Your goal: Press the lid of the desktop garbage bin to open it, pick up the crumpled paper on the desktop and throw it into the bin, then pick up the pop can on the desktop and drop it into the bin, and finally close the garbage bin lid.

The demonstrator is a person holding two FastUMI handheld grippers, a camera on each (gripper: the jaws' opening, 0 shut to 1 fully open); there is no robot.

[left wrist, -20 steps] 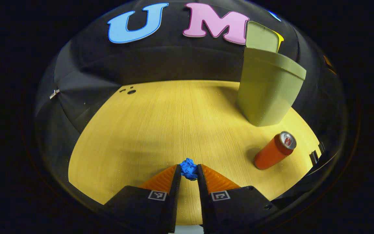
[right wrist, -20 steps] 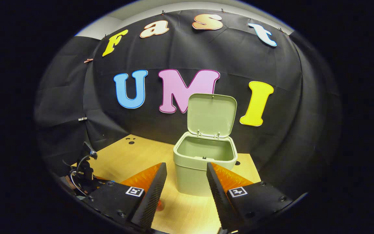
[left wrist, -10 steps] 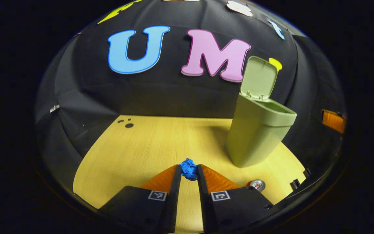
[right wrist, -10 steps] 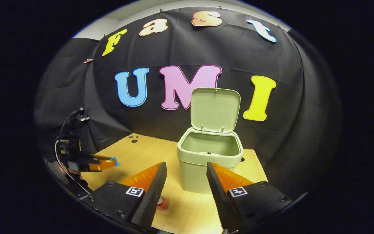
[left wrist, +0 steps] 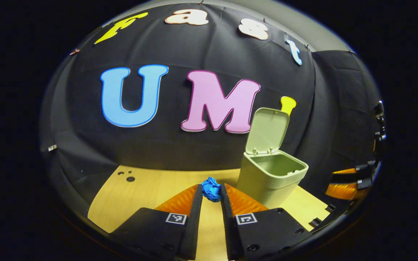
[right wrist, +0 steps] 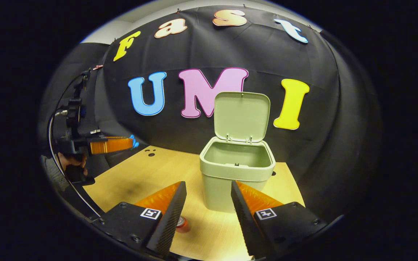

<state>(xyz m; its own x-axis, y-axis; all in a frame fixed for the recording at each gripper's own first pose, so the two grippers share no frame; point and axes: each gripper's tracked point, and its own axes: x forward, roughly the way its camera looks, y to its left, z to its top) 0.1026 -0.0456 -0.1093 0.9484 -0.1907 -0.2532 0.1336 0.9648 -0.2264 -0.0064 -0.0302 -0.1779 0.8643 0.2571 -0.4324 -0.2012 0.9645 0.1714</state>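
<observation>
My left gripper [left wrist: 211, 192] pinches the crumpled blue paper [left wrist: 211, 188]; the open pale-green plastic bin [left wrist: 272, 177] stands ahead-right, and my right gripper [right wrist: 208, 197] gapes empty.

We find a staged recording booth, not a home. Black cloth [right wrist: 321, 119] pinned with clips encloses a pale wooden surface [right wrist: 151, 174]. A cabled hand-held gripper [right wrist: 122, 144] bearing a printed square marker and a lone green bin [right wrist: 236, 177] point to a demonstration set.
</observation>
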